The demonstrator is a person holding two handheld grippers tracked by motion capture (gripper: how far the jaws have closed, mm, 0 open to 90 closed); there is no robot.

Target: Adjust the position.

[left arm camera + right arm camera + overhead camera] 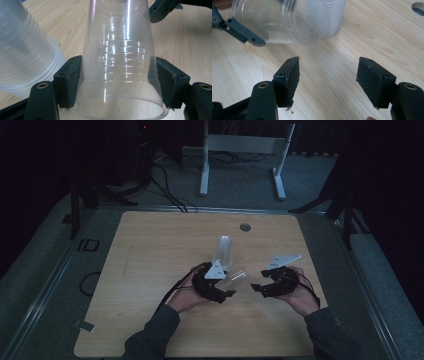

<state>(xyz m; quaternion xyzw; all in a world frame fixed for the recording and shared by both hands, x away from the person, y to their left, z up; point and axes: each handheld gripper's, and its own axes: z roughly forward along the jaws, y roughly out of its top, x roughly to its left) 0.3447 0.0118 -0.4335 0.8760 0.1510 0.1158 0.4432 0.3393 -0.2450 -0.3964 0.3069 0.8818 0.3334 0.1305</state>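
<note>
A single clear plastic cup is clamped on its side between the pads of my left gripper, its base pointing away from me. In the high view the cup sticks out to the right of the left gripper. A stack of clear cups stands upside down just behind it, and looms at the left of the left gripper view. My right gripper hovers open just right of the held cup. In the right gripper view, the right gripper has bare table between its jaws and the cup ahead.
The wooden table has a round grommet hole near its far edge. A white frame stands on the floor beyond the table, with cables around it. Both of the person's hands come in from the near edge.
</note>
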